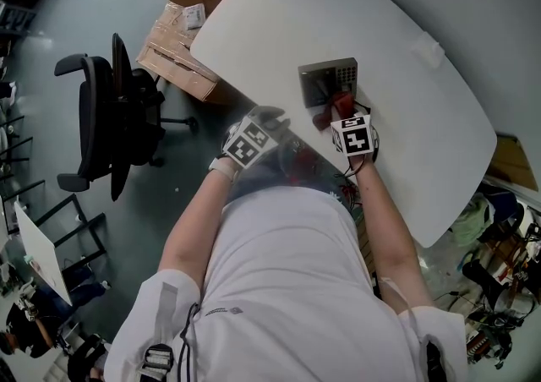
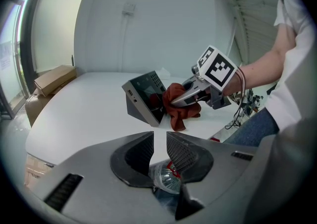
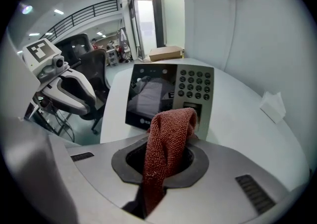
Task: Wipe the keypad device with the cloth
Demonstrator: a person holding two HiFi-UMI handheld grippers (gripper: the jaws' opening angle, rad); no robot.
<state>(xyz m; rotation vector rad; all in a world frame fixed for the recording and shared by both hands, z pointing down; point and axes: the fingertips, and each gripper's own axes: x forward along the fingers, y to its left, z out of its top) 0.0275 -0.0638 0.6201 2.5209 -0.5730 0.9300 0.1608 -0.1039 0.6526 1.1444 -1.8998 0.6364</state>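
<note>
The grey keypad device (image 1: pixel 328 82) stands tilted on the white table (image 1: pixel 279 25), its dark screen and number keys facing me (image 3: pixel 171 94). My right gripper (image 1: pixel 337 112) is shut on a rust-red cloth (image 1: pixel 339 106), and the cloth's folded end touches the device's lower front (image 3: pixel 168 134). The left gripper view shows the cloth (image 2: pixel 181 106) bunched against the device (image 2: pixel 146 96) under the right gripper (image 2: pixel 174 100). My left gripper (image 1: pixel 269 121) hangs off the table's near edge above my lap. Its jaws stand almost together with nothing between them (image 2: pixel 160 144).
A black office chair (image 1: pixel 110 118) and cardboard boxes (image 1: pixel 182 42) stand on the floor left of the table. A small white folded paper (image 1: pixel 429 52) lies on the table's far right. Cables and gear (image 1: pixel 499 304) crowd the floor at the right.
</note>
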